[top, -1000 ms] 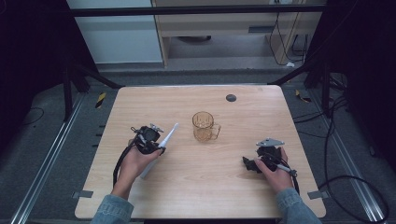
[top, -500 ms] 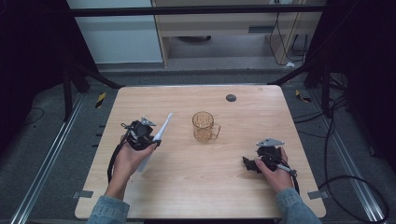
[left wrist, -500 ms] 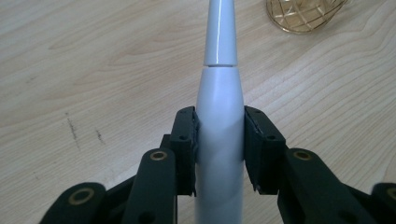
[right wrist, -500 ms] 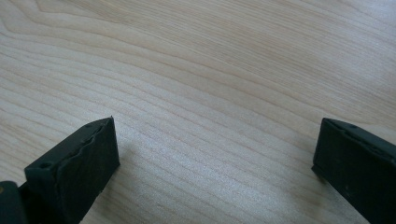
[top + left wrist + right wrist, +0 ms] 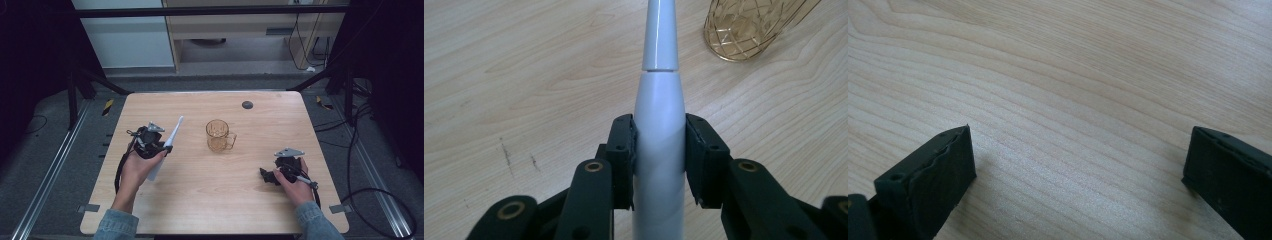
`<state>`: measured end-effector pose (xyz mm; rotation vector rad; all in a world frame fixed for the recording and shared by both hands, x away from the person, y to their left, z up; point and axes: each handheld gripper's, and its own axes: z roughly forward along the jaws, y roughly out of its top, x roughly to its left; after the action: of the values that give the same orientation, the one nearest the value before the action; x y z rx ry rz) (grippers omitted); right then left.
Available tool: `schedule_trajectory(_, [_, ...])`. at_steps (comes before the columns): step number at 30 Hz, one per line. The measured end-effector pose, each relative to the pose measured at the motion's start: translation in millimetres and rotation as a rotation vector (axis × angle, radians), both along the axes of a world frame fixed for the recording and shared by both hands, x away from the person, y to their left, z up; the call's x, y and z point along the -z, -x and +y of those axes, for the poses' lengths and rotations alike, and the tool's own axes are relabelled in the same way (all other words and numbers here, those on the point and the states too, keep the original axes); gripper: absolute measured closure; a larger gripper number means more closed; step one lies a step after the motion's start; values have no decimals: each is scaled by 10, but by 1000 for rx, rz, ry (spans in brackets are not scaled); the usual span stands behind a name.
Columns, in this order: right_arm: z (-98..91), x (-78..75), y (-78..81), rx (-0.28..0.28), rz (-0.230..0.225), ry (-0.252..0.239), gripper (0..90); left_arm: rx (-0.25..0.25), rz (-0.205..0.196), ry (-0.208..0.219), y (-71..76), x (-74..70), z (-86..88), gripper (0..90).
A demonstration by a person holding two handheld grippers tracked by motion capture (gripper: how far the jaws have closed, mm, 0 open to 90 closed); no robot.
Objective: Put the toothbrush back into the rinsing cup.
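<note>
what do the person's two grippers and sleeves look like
Both the left gripper and the right gripper are black, each topped with a grey three-cornered plate. A black cable loops from the left one. Seen close, the black jaws are blocky, with round brass-coloured rivets at the linkage joints and ridged inner pads. The person wears blue denim sleeves.

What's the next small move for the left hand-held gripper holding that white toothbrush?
Probably carry the white electric toothbrush toward the amber glass mug. The left hand-held gripper is shut on its handle, its tip already points toward the mug, and the mug stands upright nearby.
</note>
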<state>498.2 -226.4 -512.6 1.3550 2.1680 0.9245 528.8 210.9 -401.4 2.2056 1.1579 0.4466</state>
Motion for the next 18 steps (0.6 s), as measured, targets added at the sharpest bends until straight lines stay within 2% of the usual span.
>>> schedule_trajectory(11, [-1,-1,0,-2,1,0,3,13,-13,8,-33,-62,-64,668])
schedule_trajectory(13, [-1,-2,0,-2,1,0,3,16,-19,7,-32,-90,-89,668])
schedule_trajectory(16, [-2,-2,-2,-4,1,0,3,20,-33,30,-47,-134,-121,668])
schedule_trajectory(18, [-3,-2,-2,-4,1,0,3,21,-40,24,-57,-158,-144,668])
